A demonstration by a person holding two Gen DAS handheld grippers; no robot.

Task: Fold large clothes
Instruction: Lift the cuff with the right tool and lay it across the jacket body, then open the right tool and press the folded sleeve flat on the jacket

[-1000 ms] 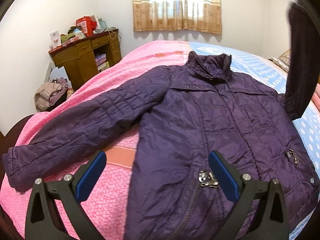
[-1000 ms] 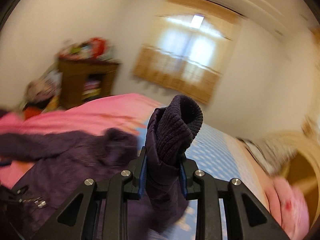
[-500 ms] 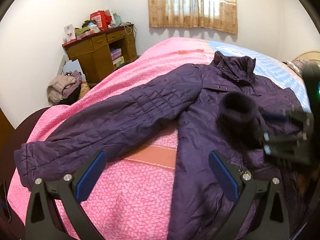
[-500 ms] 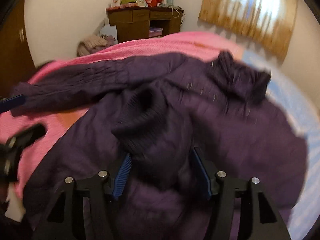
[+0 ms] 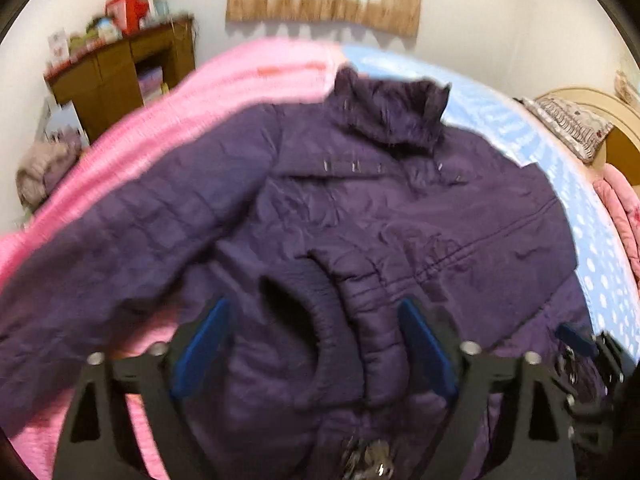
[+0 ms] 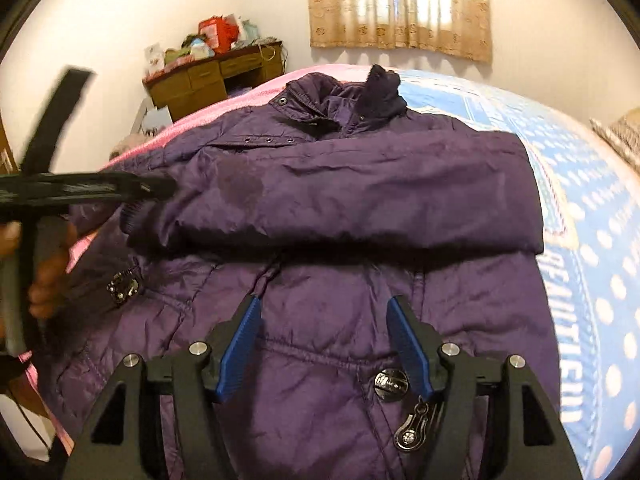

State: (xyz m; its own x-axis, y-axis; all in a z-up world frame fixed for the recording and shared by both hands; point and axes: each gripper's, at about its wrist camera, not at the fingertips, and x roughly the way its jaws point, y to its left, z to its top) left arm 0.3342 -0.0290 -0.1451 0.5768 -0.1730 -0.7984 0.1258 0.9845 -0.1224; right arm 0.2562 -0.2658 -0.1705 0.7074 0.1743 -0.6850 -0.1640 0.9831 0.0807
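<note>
Bedroom walls in white enclose a bed (image 6: 592, 208) covered on one side by a pink blanket (image 5: 168, 128) and on the other by a blue dotted sheet (image 6: 600, 280). At the far wall a curtained window (image 6: 400, 8) is seen, and in the far left corner a wooden desk (image 6: 212, 80) is piled with clutter. A purple jacket (image 6: 340, 320) is spread front-up across the middle of the bed, its collar (image 6: 344, 96) toward the far edge. One sleeve (image 6: 360, 200) is laid folded across the chest, running from the shoulder by the blue side to the knitted cuff (image 5: 312, 320) near the jacket's middle. The other sleeve (image 5: 120, 248) is stretched out over the pink blanket toward the bed's left edge.

The left gripper (image 5: 312, 352) is held low over the folded sleeve's end, its blue pads spread wide with the cuff lying between them; whether the pads touch the fabric cannot be told, as that view is blurred. The right gripper (image 6: 324, 348) is poised above the lower front of the jacket, its fingers parted and nothing held between them. A metal snap (image 6: 391, 384) and a zipper pull (image 6: 412, 432) are seen just by its right finger.
</note>
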